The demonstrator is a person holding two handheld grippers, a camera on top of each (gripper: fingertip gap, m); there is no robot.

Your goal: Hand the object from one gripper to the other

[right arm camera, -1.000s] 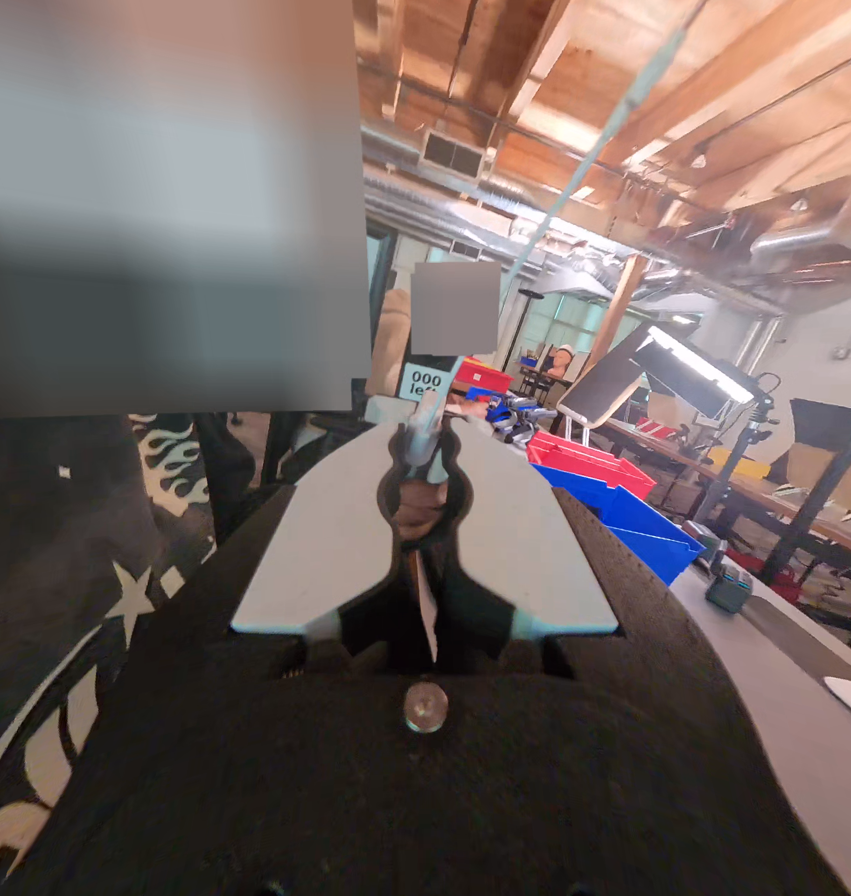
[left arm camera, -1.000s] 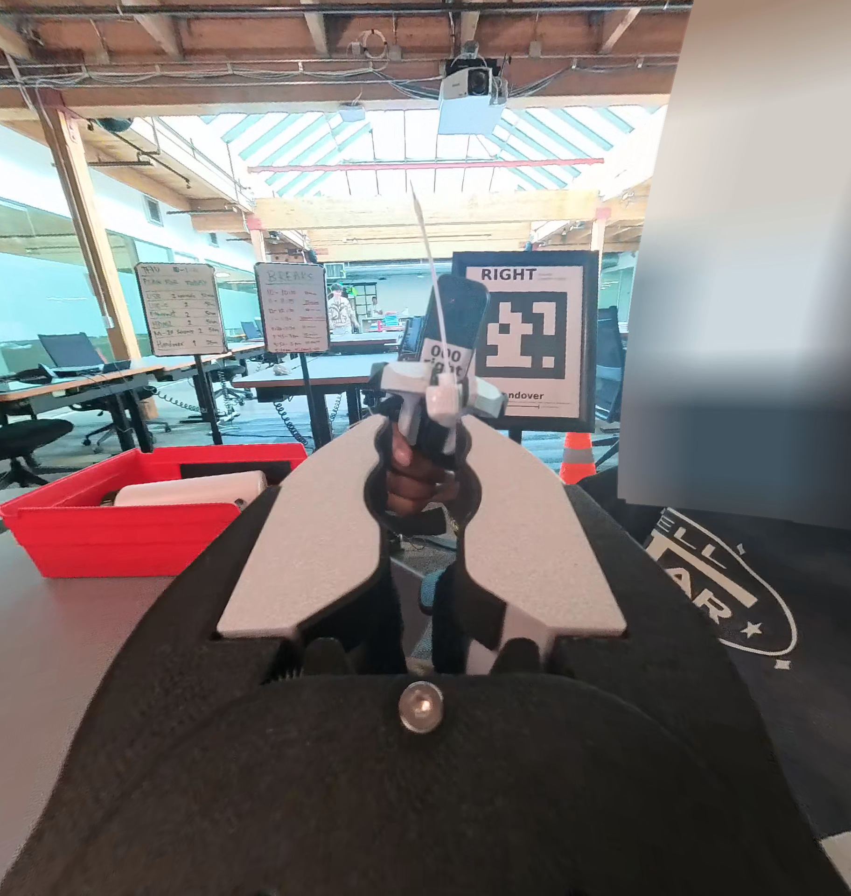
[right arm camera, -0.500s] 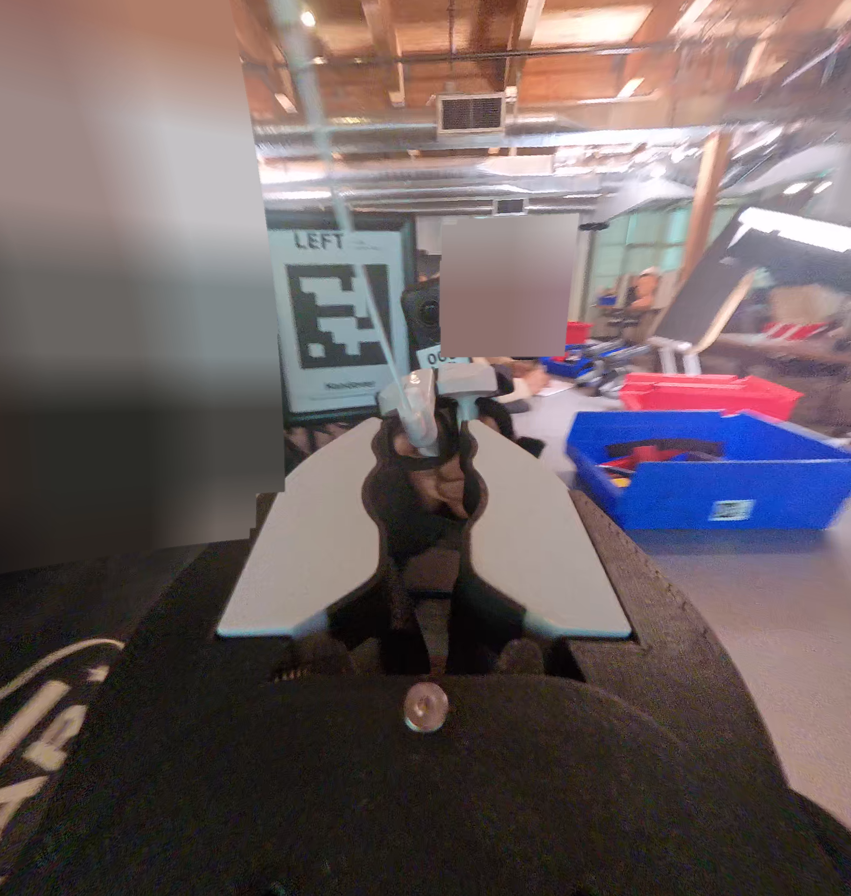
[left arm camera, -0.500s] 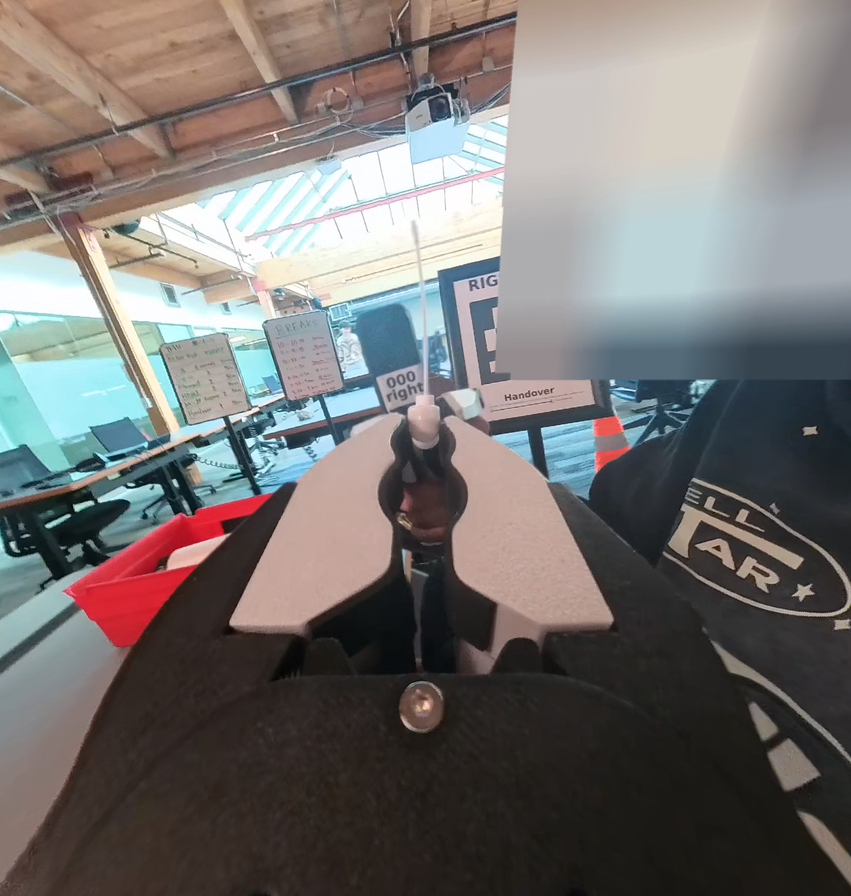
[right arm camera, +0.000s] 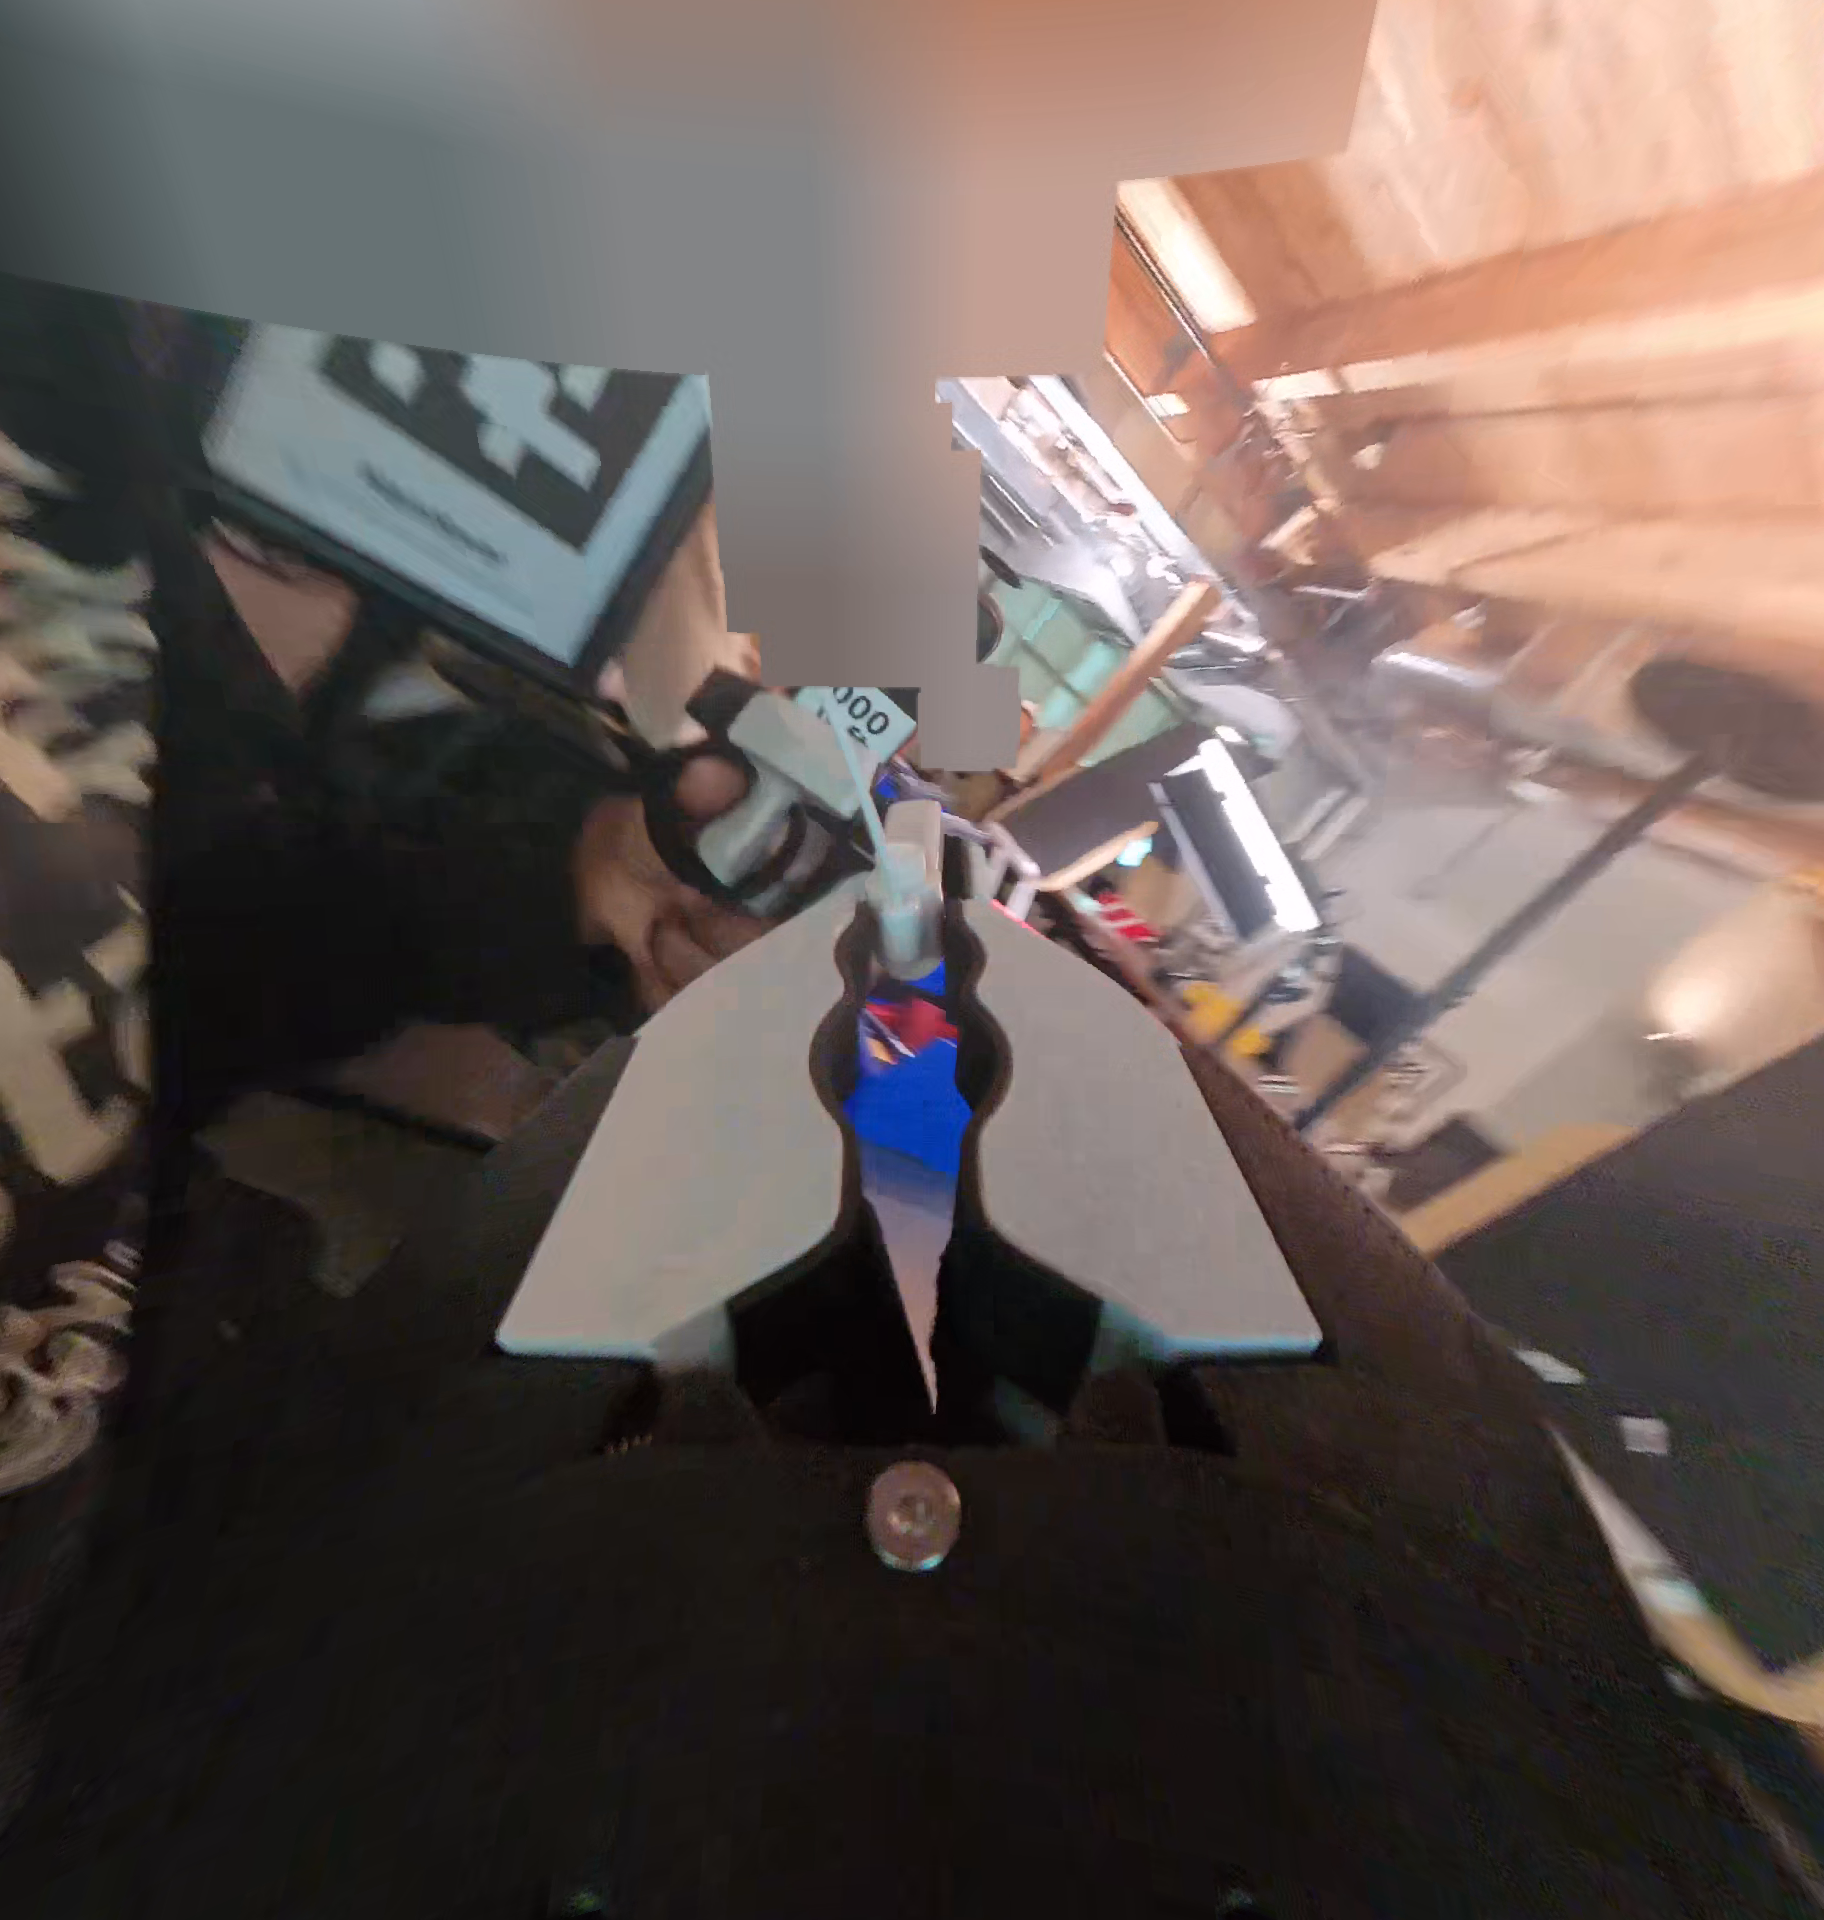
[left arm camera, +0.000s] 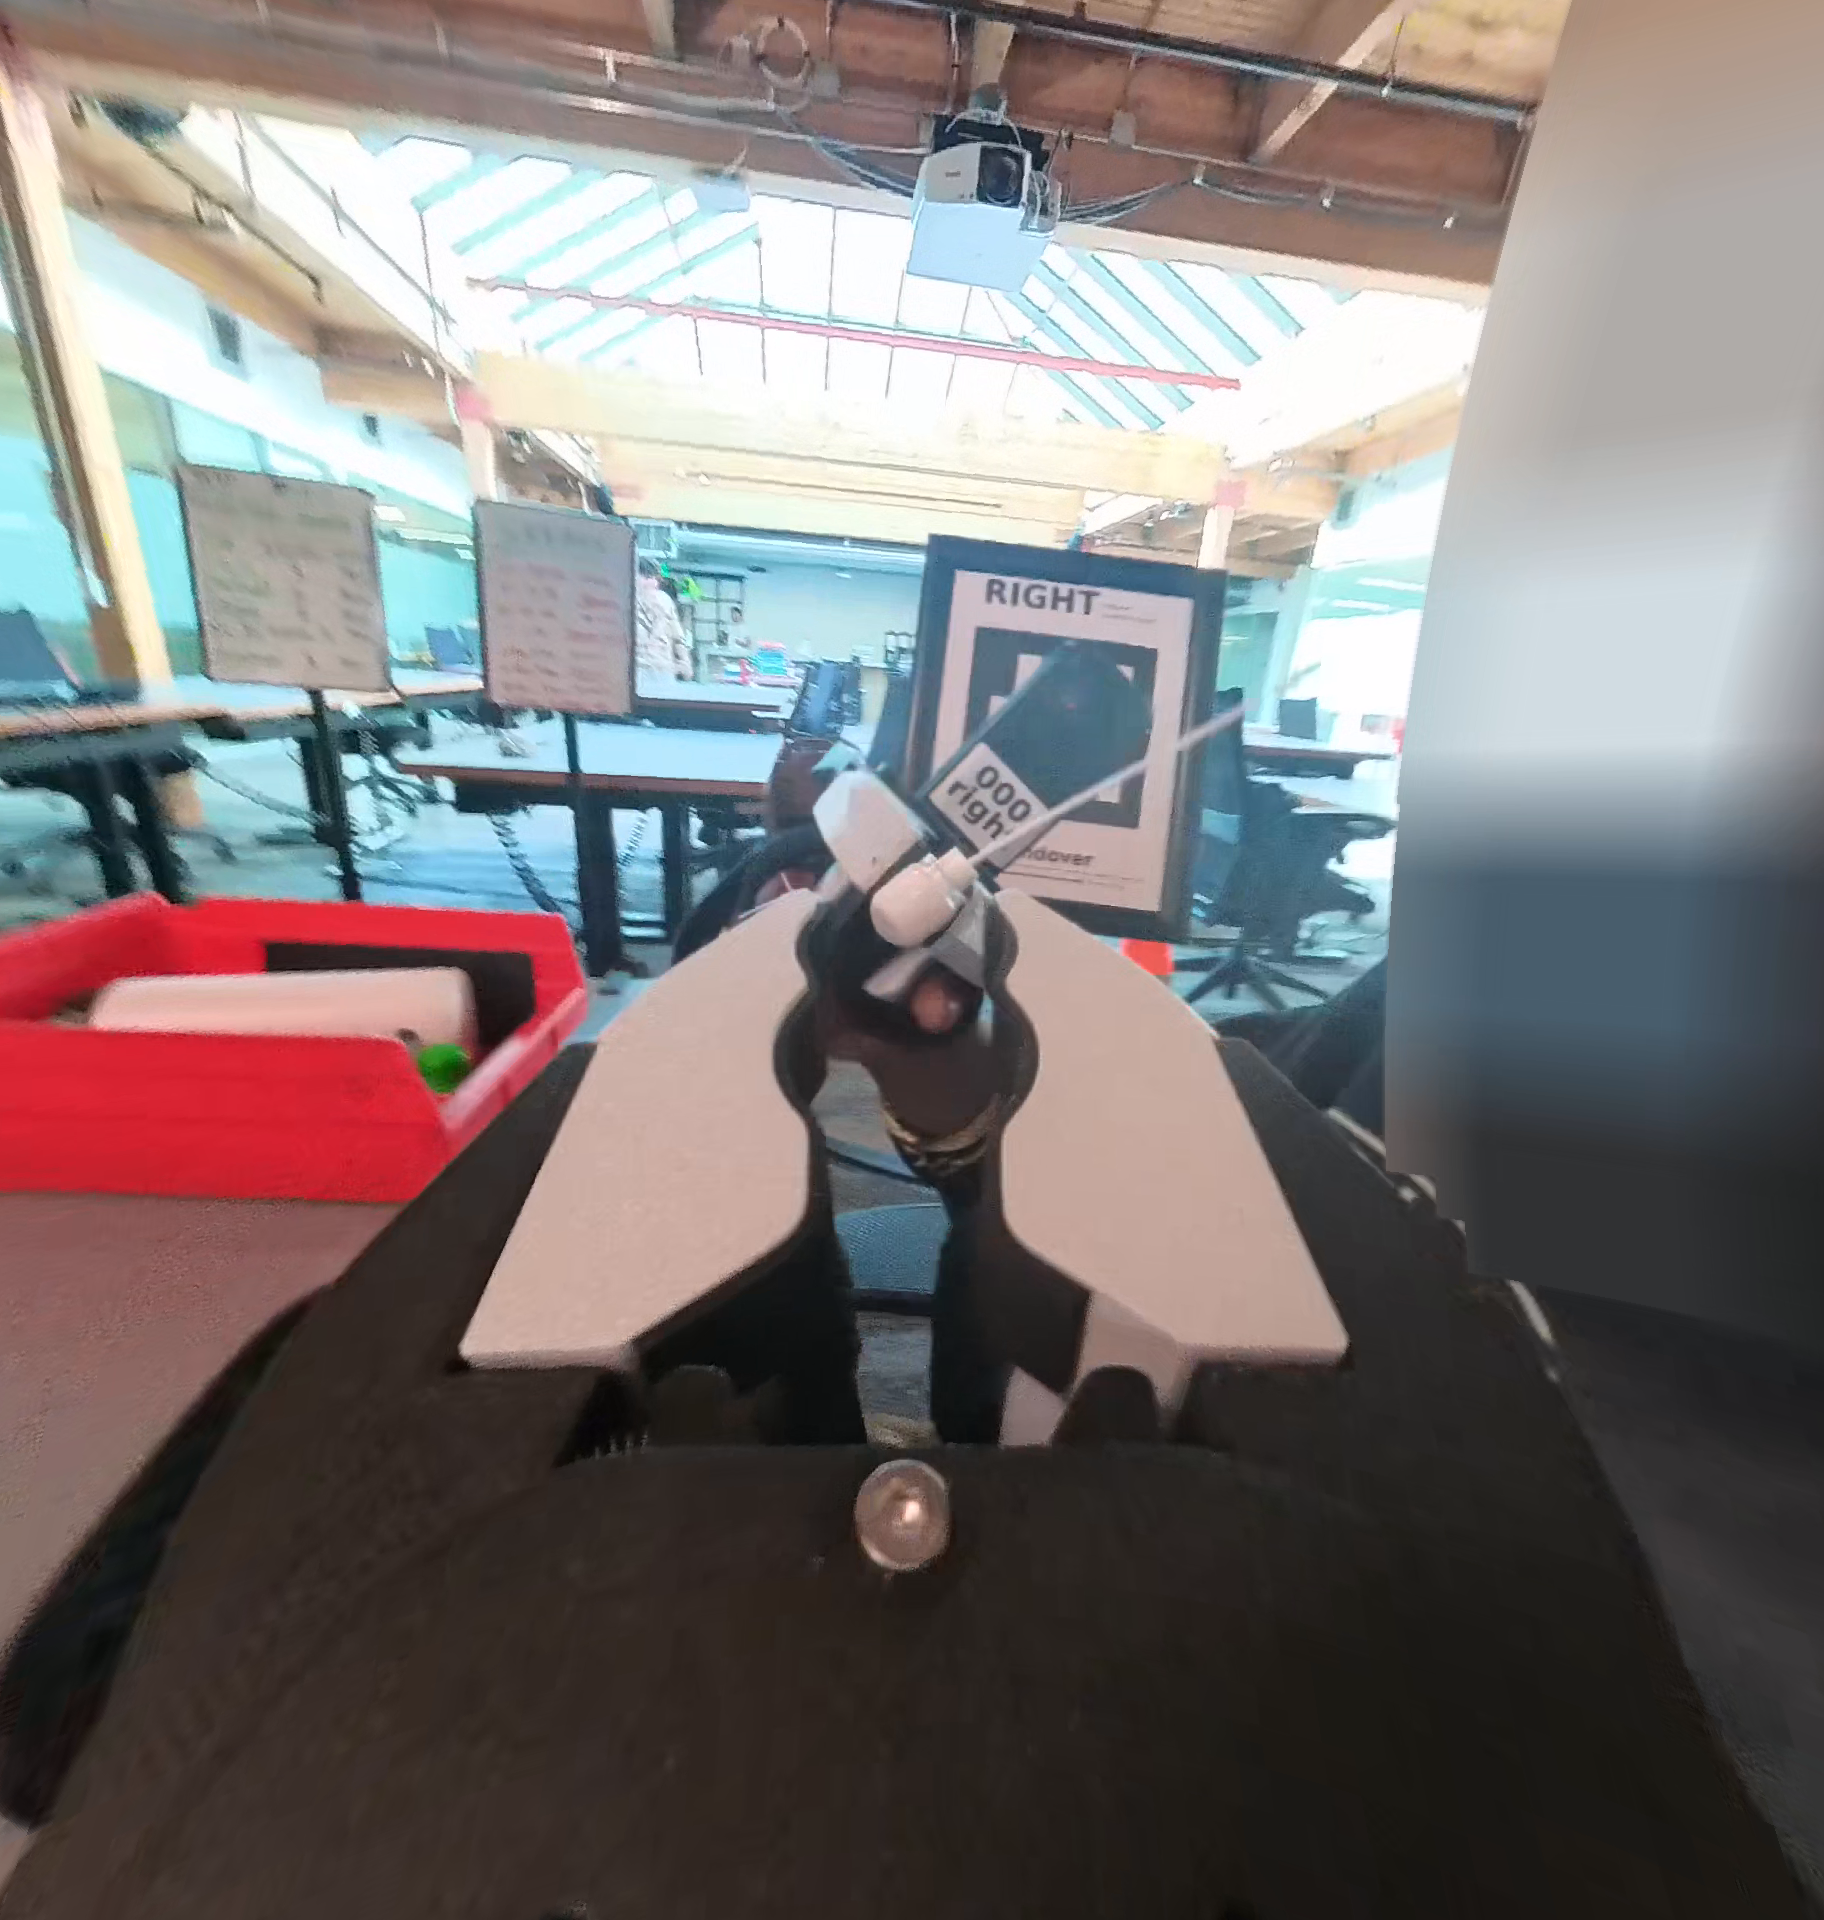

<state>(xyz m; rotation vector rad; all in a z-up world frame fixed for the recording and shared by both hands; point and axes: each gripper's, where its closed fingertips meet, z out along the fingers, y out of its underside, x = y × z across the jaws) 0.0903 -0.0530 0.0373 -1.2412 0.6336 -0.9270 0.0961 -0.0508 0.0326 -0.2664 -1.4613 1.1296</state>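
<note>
The object is a thin white plastic stick with a thick cylindrical head. In the left wrist view its stem slants up to the right. My right gripper is tilted and shut on the head, right in front of my left gripper. My left gripper's jaws stand slightly apart around the head without pinching it. In the right wrist view the head sits clamped at my right gripper's tips. The stem rises past my left gripper just beyond. A hand shows behind each gripper.
A red bin holding a white box stands on the grey table at the left. A framed marker board stands behind. The person's dark printed shirt is at the right. A blue bin shows below the right gripper.
Half a second ago my left gripper was shut on the stick, stem upright. Now its jaws have parted, the right gripper has closed on the head, and the stick has tilted right.
</note>
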